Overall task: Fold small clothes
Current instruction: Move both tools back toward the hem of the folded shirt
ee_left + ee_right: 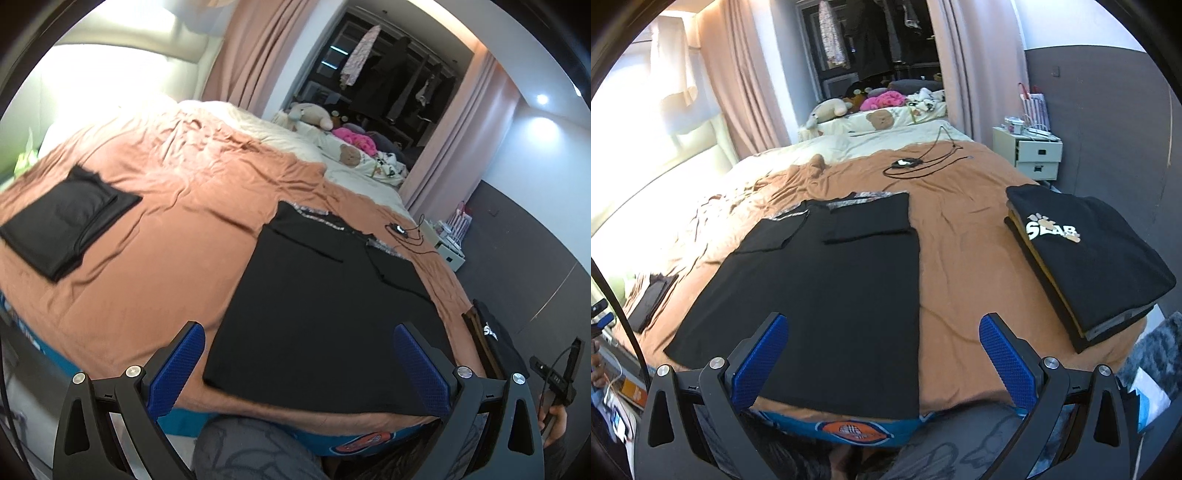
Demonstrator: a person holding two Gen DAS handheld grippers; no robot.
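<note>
- Lying flat on the brown bedspread (pixel 953 295), the black shirt (pixel 820 295) has both sleeves folded in, at 12 o'clock from both tongs.
- The left gripper (pixel 299 363) is wide open, holding nothing.
- The right gripper (pixel 882 354) is wide open too.
- A pile of folded clothes (pixel 1089 258) sits at 2 o'clock of the shirt.

White letters reading "SLAB", or possibly "SLAR", with the last letter partly covered by a tan paw-print motif, are printed on the top black shirt (pixel 1097 254) of a folded stack, seen beyond and to the right of the right finger (pixel 1008 354) in the right wrist view. In the left wrist view only an "S" is shown on it. The orange oval emblem (pixel 855 430) below the fingers cannot be read.
</note>
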